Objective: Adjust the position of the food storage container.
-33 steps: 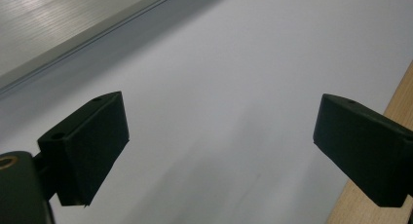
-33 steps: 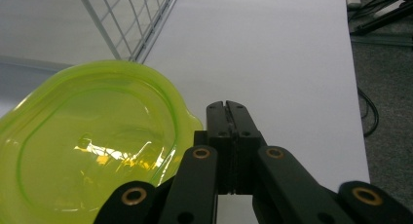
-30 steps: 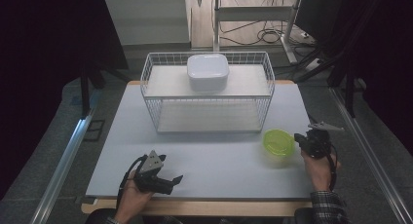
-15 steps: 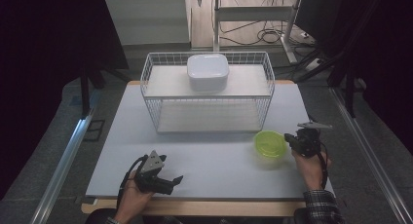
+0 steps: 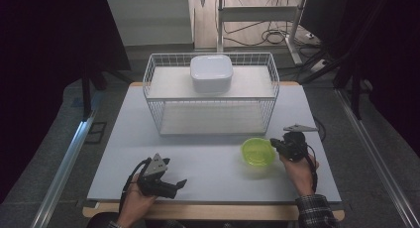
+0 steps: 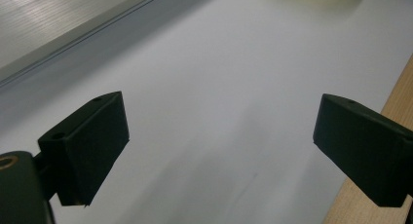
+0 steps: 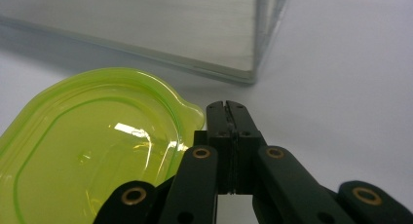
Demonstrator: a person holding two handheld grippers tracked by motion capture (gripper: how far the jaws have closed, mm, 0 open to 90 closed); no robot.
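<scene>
Two grippers work this counter [image 5: 208, 153], and the risk lies with the right one. Taking the wire basket [image 5: 210, 96] as the landmark: the left gripper [image 5: 171, 186] rests well in front of the basket's left half, near the counter's front edge, its jaws spread wide with nothing between them. The green plastic lid [image 5: 258, 151] lies flat just in front of the basket's right corner. The right gripper [image 5: 273, 144] sits against the lid's right rim, jaws pressed together; whether they pinch the rim tab or merely touch it, I cannot tell. If it is only a push, the thin lid may spin away or ride up over the tips. A white lidded container [image 5: 211, 73] sits on top of the basket.
</scene>
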